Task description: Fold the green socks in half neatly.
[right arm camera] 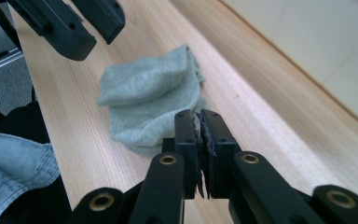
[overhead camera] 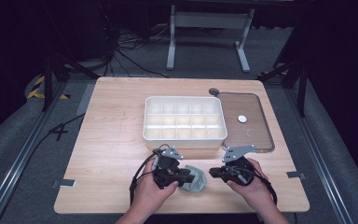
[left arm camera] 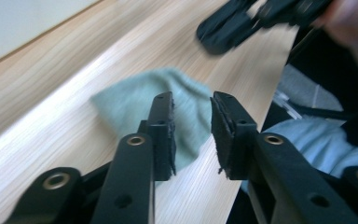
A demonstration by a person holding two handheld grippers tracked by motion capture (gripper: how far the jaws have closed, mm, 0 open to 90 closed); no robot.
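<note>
A crumpled pale green cloth [overhead camera: 196, 180] [left arm camera: 130, 100] [right arm camera: 144, 93] lies on the wooden table [overhead camera: 112, 154] near its front edge, between my two grippers. My left gripper [overhead camera: 185, 176] [left arm camera: 191, 100] points right at the cloth's left side, open, its jaws hovering over the fabric without pressing on it. My right gripper [overhead camera: 213, 172] [right arm camera: 196, 115] points left, just right of the cloth, jaws together with nothing between them. The right gripper view also catches the left gripper [right arm camera: 74, 28] beyond the cloth, and the left gripper view catches the right gripper [left arm camera: 228, 30].
A white tray with several compartments [overhead camera: 185, 140] [right arm camera: 317, 46] stands mid-table behind the grippers. A clear lid [overhead camera: 256, 135] with a small white disc [overhead camera: 242, 119] lies to its right. The table's front edge [overhead camera: 182, 208] runs close under the hands.
</note>
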